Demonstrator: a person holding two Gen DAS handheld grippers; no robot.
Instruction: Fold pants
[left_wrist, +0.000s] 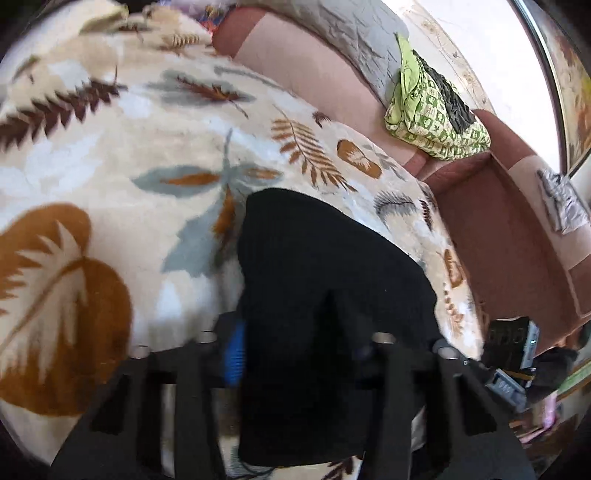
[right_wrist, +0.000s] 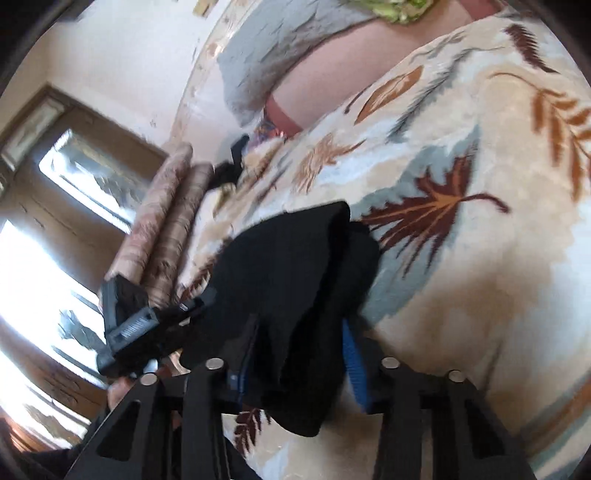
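While draped between both tools, soft black fabric pants (left_wrist: 325, 280) hang ahead of and through the left hand-held gripper (left_wrist: 295, 354), spreading forward onto the plush cream blanket with brown and grey leaf print (left_wrist: 122, 155). Clamped on the cloth, by the look of the blue-padded fingers (left_wrist: 234, 354) pressing its edge, though dark fabric covers the far finger. Seen from the right wrist, the same pants (right_wrist: 291, 288) bunch in thick folds between the right hand-held gripper (right_wrist: 295, 373) fingers, one blue pad (right_wrist: 352, 369) tight against the cloth; closed on the garment too. Just left of that gripper, the other black tool body (right_wrist: 129, 328).

Judged limp, light and non-slippery: sags wherever unsupported, creases easily, nothing breakable. Best taken at a doubled edge or the waistband, where layers give bulk to pinch; single layers likely to slide out.

Beyond the blanket, ahead and to the right of the left gripper, a pink-brown sofa (left_wrist: 491, 236) carrying a crumpled green patterned cloth (left_wrist: 432, 110).
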